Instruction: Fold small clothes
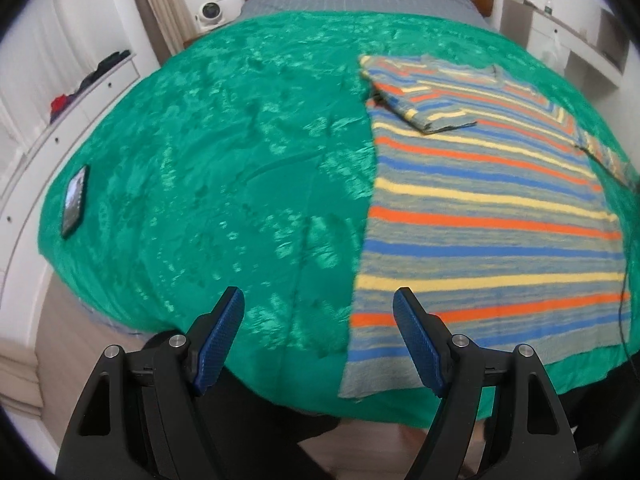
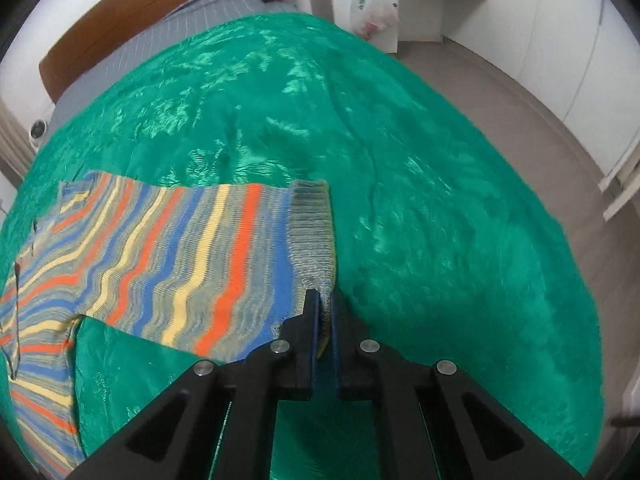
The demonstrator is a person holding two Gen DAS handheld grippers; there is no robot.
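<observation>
Green velvety bedspread covers the bed; the striped sweater lies flat at 3 o'clock in the left wrist view, long axis running 6 to 12, collar far. Left tool is spread, empty. Right tool pinches the sleeve cuff, sleeve stretching toward 9 o'clock. No readable writing.

Both hand-held tools were matte black plastic with triangular cut-outs in their arms and round silver pivot screws. The left gripper carried textured blue pads; the right gripper showed thin blue-edged pads.
</observation>
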